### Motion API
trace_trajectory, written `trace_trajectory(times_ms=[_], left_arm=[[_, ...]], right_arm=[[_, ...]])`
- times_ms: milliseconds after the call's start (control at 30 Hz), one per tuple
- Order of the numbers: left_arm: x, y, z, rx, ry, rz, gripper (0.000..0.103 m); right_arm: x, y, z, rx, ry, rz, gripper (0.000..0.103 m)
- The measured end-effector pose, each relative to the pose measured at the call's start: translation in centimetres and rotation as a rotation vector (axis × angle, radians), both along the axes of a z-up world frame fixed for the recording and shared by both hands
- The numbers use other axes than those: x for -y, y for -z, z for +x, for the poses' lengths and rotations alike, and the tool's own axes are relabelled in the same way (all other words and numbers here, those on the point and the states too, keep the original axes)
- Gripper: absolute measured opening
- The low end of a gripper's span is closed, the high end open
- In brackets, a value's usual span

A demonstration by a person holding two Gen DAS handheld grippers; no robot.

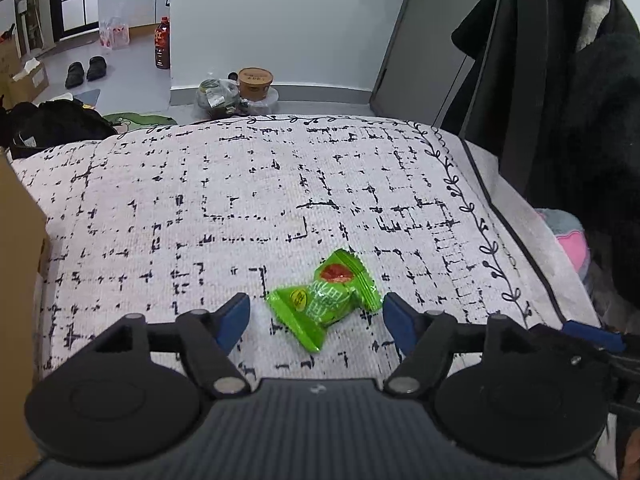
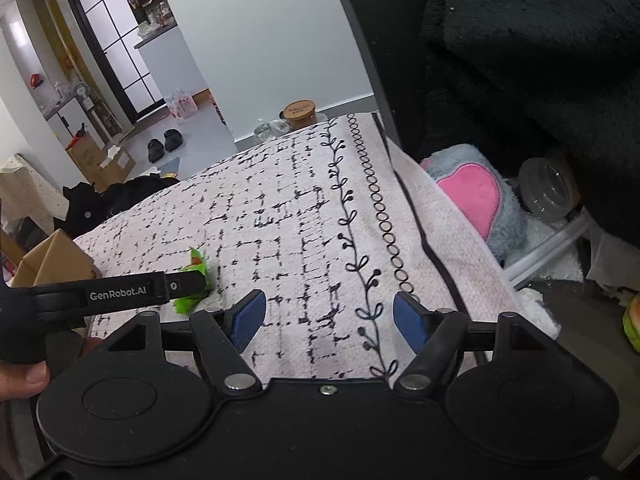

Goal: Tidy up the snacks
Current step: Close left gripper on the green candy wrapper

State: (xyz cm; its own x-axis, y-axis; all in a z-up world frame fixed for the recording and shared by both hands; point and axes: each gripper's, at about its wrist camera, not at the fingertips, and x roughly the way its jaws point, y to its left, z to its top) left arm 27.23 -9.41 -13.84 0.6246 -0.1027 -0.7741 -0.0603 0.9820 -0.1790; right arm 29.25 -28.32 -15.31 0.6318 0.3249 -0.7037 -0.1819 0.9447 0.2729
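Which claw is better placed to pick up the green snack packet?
Probably the left claw: it is open with the green snack packet lying between its fingers on the patterned cloth. The right claw is open over bare cloth, the packet off to its left.

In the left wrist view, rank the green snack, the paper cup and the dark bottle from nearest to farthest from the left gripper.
1. Green snack: on the cloth, between the left gripper's open fingers.
2. Paper cup: on the floor past the cloth's far edge, centre.
3. Dark bottle: farther back, upper left, by the wall's corner.
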Motion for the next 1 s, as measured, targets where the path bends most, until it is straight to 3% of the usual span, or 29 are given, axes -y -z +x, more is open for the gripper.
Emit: trace_trajectory(times_ms=[333, 433, 533, 633, 1000], left_arm=[[1.2, 1.7, 0.7, 0.013, 0.007, 0.050, 0.073], [1.2, 1.7, 0.5, 0.025, 0.010, 0.054, 0.058], [1.0, 1.4, 0.1, 0.023, 0.008, 0.059, 0.032], [0.3, 1.0, -0.5, 0.019, 0.004, 0.038, 0.026], [-2.0, -1.0, -3.5, 0.031, -0.038, 0.020, 0.026]], right_arm=[[-0.6, 0.4, 0.3, 0.008, 0.009, -0.068, 0.078], [-1.0, 0.3, 0.1, 0.016, 0.013, -0.101, 0.081], [-1.4, 0.1, -0.1, 0.029, 0.014, -0.121, 0.085], [-1.9, -0.1, -0.3, 0.044, 0.011, -0.135, 0.087], [-3.1, -0.2, -1.5, 0.053, -0.013, -0.133, 0.088]])
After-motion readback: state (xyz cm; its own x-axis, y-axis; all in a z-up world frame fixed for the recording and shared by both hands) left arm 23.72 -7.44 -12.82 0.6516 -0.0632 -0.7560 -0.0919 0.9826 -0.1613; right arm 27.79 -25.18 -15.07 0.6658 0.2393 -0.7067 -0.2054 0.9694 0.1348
